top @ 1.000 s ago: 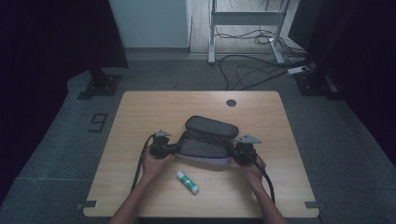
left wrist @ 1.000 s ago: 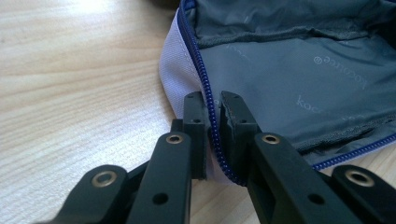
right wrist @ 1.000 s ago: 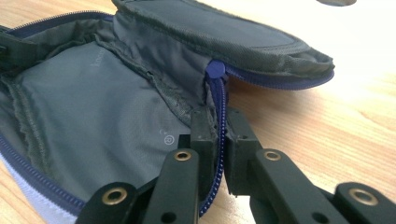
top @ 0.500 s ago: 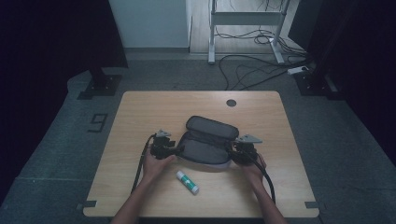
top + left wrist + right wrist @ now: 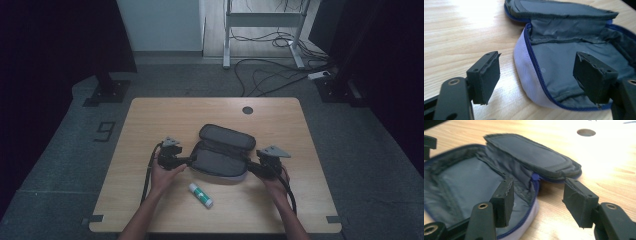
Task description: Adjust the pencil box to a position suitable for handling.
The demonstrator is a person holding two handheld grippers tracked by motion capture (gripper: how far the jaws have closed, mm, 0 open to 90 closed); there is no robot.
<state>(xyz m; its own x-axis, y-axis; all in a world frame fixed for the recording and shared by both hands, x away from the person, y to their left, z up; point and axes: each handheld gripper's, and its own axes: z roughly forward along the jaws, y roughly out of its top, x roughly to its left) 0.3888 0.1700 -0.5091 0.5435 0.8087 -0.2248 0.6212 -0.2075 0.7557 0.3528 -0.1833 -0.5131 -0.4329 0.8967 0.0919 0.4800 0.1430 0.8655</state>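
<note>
Grey fabric pouch [image 5: 220, 157] lies unzipped mid-worktop [image 5: 150, 115], lid flap folded back toward the far edge, lilac shell facing the person. Left tongs [image 5: 187, 161] sit at its left end, right tongs [image 5: 248, 167] at its right end, one on each side, probably to spread the opening or steady the case for loading.

Both tongs are apart, clamped on nothing. In the left gripper view the jaws straddle the pouch's near rim: one pad over bare wood, the other over the grey lining, blue zip [image 5: 534, 62] running between them. The right gripper view is a mirror case: one pad over the lining, the other outside over wood, beside the corner where the flap hinges.

White glue stick with green cap [image 5: 200, 195] lies on the worktop near the front edge, apart from the pouch, between the forearms. Likely the item to go in.

The high view gives the layout and the stick. The gripper views add what it can't resolve: jaw gap, zip teeth, the empty lining, and no contact that I can confirm on the rim.
</note>
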